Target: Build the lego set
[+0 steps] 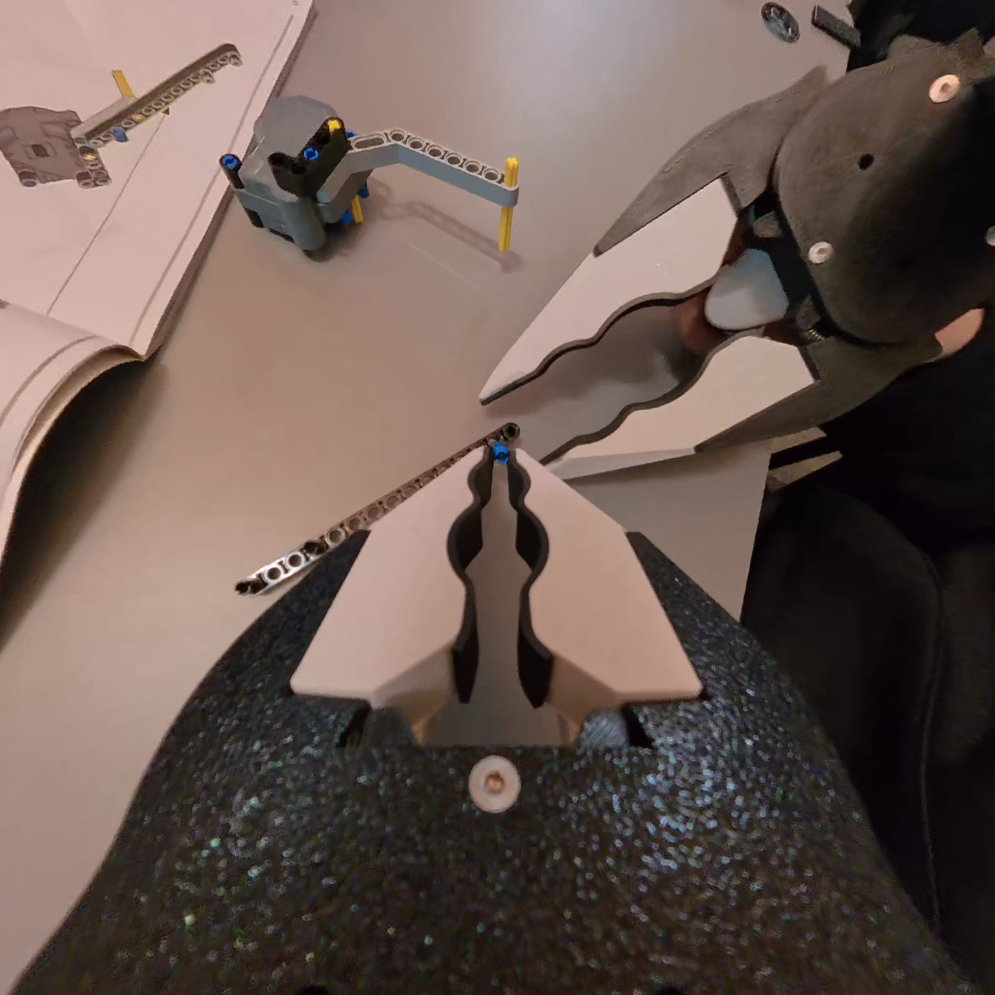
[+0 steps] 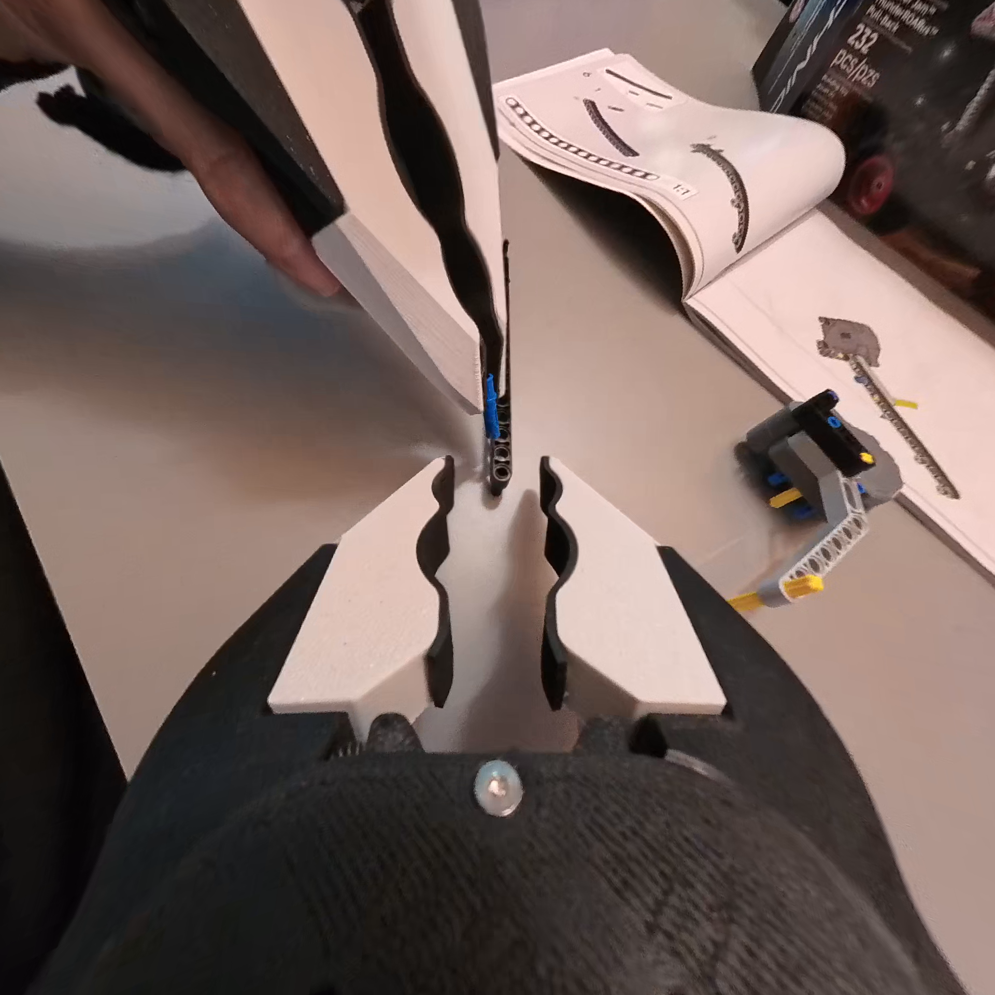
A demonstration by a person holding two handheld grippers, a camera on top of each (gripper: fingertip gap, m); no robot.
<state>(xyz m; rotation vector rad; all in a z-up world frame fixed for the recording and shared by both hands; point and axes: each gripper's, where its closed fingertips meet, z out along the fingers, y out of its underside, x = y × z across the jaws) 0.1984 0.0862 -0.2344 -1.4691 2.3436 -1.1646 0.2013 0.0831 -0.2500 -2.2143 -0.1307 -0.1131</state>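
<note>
A long black beam (image 1: 377, 509) with holes lies on the table; the right wrist view (image 2: 502, 457) shows it end-on. My left gripper (image 1: 500, 457) is shut on a small blue pin (image 1: 500, 454) and holds it against the beam near its far end. In the right wrist view the left gripper (image 2: 492, 404) comes down from above with the blue pin (image 2: 490, 409). My right gripper (image 2: 495, 463) is open and empty, with one finger on each side of the beam's end. It shows at the right in the left wrist view (image 1: 512, 429).
A part-built grey and black assembly (image 1: 301, 177) with a bent grey beam and yellow axles stands further back (image 2: 807, 474). An open instruction booklet (image 1: 107, 161) lies beside it (image 2: 700, 161). A dark set box (image 2: 888, 81) stands at the back. A hand (image 2: 242, 188) holds the left gripper.
</note>
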